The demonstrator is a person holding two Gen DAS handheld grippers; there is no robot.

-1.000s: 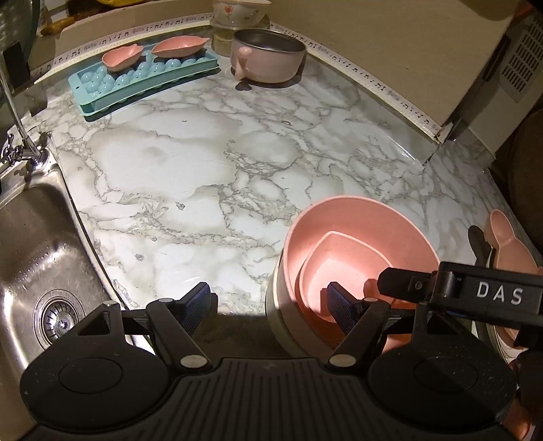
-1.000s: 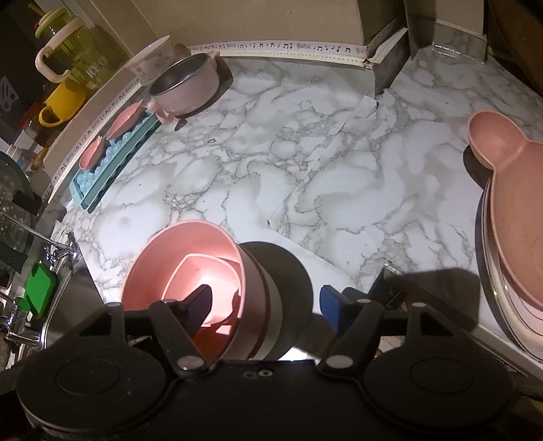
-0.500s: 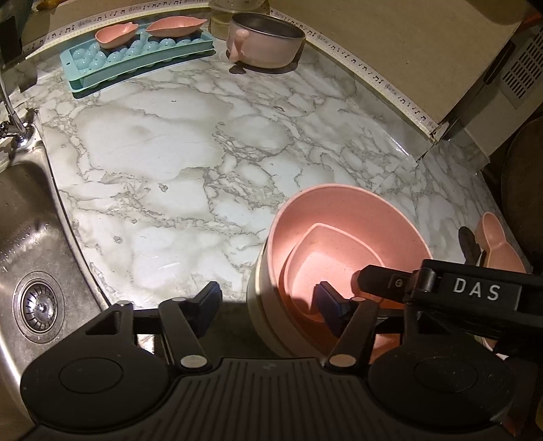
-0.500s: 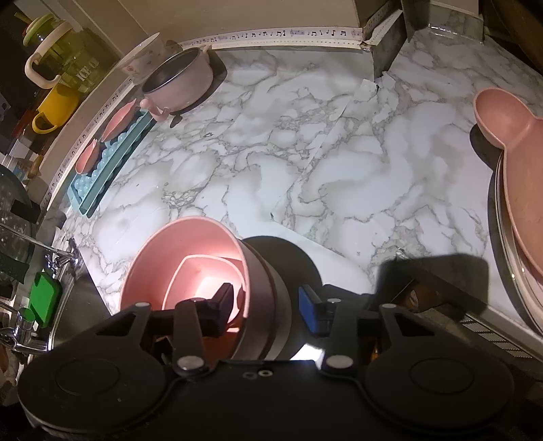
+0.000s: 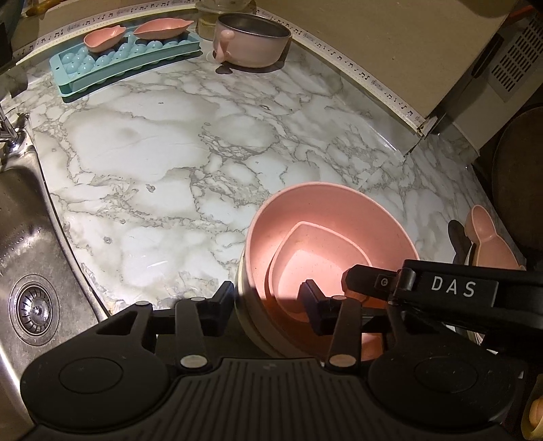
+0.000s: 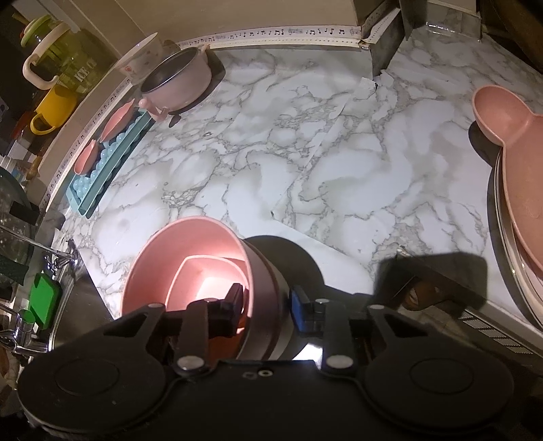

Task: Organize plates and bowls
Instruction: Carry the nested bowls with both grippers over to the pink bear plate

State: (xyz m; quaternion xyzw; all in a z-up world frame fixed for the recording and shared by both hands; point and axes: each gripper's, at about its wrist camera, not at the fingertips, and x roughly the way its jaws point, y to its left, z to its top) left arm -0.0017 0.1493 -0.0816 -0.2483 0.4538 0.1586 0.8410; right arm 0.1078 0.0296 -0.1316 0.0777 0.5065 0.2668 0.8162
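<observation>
A stack of bowls (image 5: 325,217) stands near the counter's front edge: a pink bowl in a cream one, with a small pink heart-shaped dish (image 5: 305,257) inside. My left gripper (image 5: 268,298) straddles the stack's near-left wall, one finger outside, one inside, closed on it. My right gripper (image 6: 268,302) is shut on the stack's right wall (image 6: 261,271); it also shows in the left view (image 5: 441,288). A pink bear-shaped plate (image 6: 516,163) lies on stacked plates at the right.
A steel sink (image 5: 23,257) lies at the left. A teal ice tray (image 5: 125,61) with two small pink dishes (image 5: 163,27) and a pink pot (image 5: 251,40) stand at the back. Mugs and a jar (image 6: 57,68) sit on a ledge.
Both grippers have narrowed onto opposite walls of the bowl stack. The right one closed from wide open to a grip on the wall.
</observation>
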